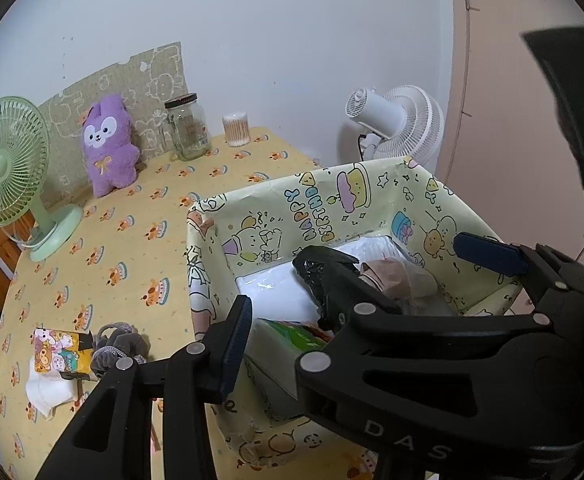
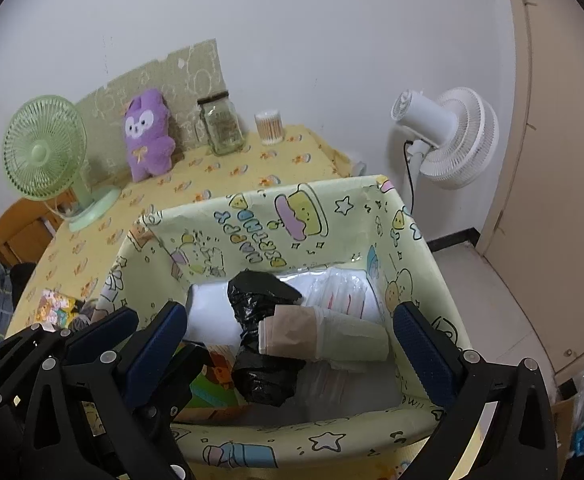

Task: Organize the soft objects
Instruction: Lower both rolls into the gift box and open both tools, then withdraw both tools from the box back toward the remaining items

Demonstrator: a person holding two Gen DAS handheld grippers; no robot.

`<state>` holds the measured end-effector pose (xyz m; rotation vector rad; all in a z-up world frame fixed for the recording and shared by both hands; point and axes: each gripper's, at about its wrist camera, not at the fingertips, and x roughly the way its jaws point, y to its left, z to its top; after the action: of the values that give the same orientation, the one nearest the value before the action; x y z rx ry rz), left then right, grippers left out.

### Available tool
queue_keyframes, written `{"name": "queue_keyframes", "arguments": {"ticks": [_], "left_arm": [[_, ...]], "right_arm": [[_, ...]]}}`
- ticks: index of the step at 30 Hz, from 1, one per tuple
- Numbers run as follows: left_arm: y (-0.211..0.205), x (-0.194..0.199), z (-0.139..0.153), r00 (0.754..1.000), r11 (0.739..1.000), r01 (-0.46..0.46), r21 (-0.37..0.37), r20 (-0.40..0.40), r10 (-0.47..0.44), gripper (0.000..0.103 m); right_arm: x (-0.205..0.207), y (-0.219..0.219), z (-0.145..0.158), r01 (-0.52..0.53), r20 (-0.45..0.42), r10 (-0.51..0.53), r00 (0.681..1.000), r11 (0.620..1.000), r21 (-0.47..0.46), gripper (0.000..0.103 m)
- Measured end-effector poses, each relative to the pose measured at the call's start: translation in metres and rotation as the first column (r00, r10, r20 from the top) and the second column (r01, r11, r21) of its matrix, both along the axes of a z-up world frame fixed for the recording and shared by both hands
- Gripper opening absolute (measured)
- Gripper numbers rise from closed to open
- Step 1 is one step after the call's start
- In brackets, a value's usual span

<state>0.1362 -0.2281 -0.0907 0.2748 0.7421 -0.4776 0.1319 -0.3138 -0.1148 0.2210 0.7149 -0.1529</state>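
Observation:
A yellow-green cartoon-print storage box [image 1: 323, 196] [image 2: 252, 220] stands on the table. It holds a black plastic bag [image 2: 260, 292], a stack of paper cups [image 2: 323, 338], white packs [image 2: 212, 316] and a colourful pack [image 1: 292, 334]. My left gripper [image 1: 355, 284] is open and empty over the box's near left corner. My right gripper [image 2: 288, 344] is open and empty above the box, its jaws either side of the cups. A cartoon tissue pack [image 1: 62, 354], a grey scrunchie [image 1: 116, 346] and a white cloth [image 1: 50, 390] lie on the table left of the box.
A purple plush bunny [image 1: 108, 144] leans on a board at the back. Beside it are a glass jar [image 1: 186, 126] and a cotton swab tub [image 1: 236, 128]. A green desk fan [image 1: 8, 164] stands at the left. A white fan [image 1: 403, 124] stands beyond the table.

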Motion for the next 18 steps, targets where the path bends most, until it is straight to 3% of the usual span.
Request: {"name": "queue_keyframes", "arguments": {"ticks": [3,5,8,18], "left_arm": [[-0.002,0.004,0.003,0.999,1.000,0.016,0.024,-0.047,-0.015,0.048],[0.002,0.004,0.007,0.998,1.000,0.016,0.000,-0.058,-0.016,0.053],[0.011,-0.004,0.018,1.000,1.000,-0.011,-0.027,-0.007,0.011,0.064],[0.043,-0.023,0.048,0.998,0.997,-0.024,-0.074,0.049,0.028,0.069]], "right_arm": [[0.005,0.001,0.001,0.000,-0.071,0.000,0.997,1.000,0.001,0.103],[0.004,0.001,0.003,0.035,-0.098,-0.034,0.995,0.999,0.010,0.102],[-0.005,0.007,0.015,0.054,-0.061,-0.055,0.997,0.998,-0.020,0.102],[-0.026,0.044,0.052,0.004,-0.011,-0.005,1.000,0.999,-0.041,0.103]]}}
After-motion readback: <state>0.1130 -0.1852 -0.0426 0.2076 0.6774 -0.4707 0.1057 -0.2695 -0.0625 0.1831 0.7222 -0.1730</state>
